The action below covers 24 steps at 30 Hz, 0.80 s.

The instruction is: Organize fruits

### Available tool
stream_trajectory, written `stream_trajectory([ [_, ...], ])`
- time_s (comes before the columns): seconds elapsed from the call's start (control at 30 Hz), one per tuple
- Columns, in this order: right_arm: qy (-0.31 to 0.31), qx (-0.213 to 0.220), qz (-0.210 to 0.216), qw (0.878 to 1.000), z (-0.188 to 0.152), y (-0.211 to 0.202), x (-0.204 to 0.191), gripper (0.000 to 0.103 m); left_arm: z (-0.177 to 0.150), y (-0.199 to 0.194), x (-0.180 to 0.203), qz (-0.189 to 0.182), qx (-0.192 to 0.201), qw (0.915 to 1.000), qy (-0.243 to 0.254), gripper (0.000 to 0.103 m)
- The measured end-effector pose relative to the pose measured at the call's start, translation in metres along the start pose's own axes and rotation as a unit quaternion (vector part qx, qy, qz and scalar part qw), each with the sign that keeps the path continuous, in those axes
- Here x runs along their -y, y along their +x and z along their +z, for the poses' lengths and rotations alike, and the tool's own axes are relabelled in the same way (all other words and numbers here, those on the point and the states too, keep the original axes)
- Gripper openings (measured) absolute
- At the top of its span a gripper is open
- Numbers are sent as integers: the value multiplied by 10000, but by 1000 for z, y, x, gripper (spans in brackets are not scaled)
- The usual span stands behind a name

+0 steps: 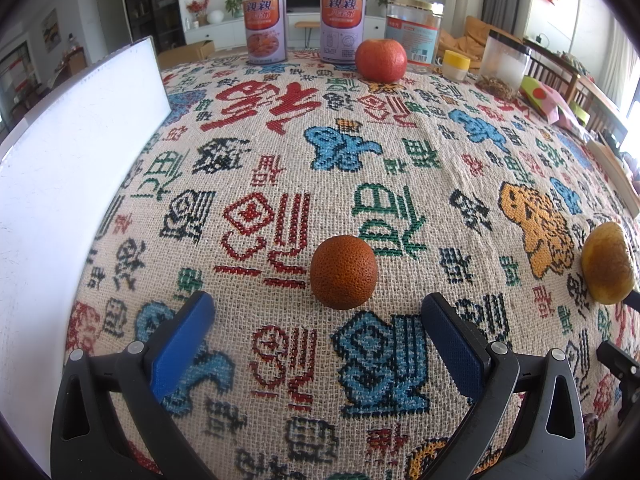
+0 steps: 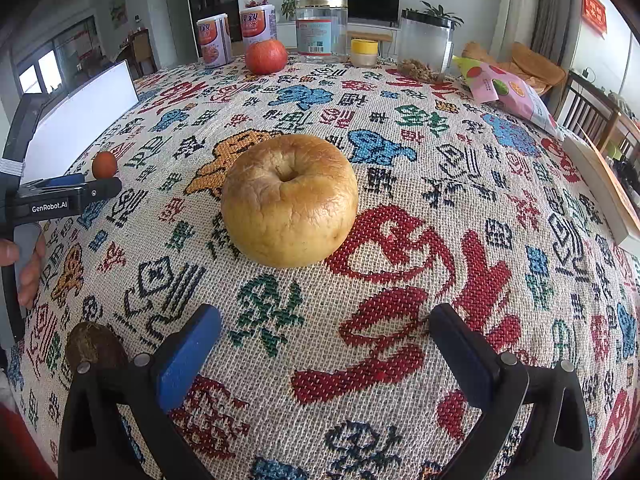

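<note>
A small dark-orange citrus fruit lies on the patterned cloth just ahead of my left gripper, which is open with nothing between its blue pads. A wrinkled yellow apple sits ahead of my right gripper, also open and empty. The yellow apple also shows at the right edge of the left wrist view. The orange fruit appears small at the left of the right wrist view, beyond the left gripper's body. A red apple rests far back. A brown fruit lies near the right gripper's left finger.
A white board stands along the left. At the far edge stand two printed cans, a clear jar with a gold lid, a small yellow-lidded pot and a tall clear container. A snack bag lies far right. A hand holds the left gripper.
</note>
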State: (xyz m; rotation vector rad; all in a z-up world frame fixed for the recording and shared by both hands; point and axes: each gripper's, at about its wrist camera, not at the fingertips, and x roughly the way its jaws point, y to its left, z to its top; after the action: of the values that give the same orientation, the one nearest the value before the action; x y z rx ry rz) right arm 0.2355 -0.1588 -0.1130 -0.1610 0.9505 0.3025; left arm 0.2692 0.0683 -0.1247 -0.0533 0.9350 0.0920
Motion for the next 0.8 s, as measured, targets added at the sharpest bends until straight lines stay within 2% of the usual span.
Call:
stream_trajectory([
  [0.27, 2, 2, 0, 10000, 0, 0, 0, 103, 0, 0, -1, -97, 9, 10000, -3, 102],
  [0.33, 2, 3, 0, 10000, 0, 0, 0, 103, -2, -5, -5, -427, -64, 9989, 209, 102],
  [0.43, 2, 3, -1, 10000, 0, 0, 0, 103, -11, -17, -16, -814, -34, 9963, 267, 101],
  [0.6, 2, 4, -2, 10000, 0, 0, 0, 103, -10, -19, -10, -674, 59, 9972, 332, 97],
  [0.67, 17, 12, 25, 10000, 0, -1, 1, 103, -1, -11, -4, -584, 16, 9976, 383, 78],
  [0.7, 59, 37, 101, 9999, 0, -1, 3, 103, 3, -7, -1, -537, -6, 9979, 371, 76],
  [0.73, 121, 73, 230, 9996, 0, -3, 6, 103, 7, -5, 1, -452, 27, 9983, 370, 69],
  [0.77, 201, 83, 390, 9990, 1, -5, 10, 103, 11, -2, 2, -380, 47, 9986, 372, 51],
  [0.8, 329, 36, 542, 9980, 3, -7, 14, 103, 14, -2, 3, -319, 89, 9988, 368, 38],
])
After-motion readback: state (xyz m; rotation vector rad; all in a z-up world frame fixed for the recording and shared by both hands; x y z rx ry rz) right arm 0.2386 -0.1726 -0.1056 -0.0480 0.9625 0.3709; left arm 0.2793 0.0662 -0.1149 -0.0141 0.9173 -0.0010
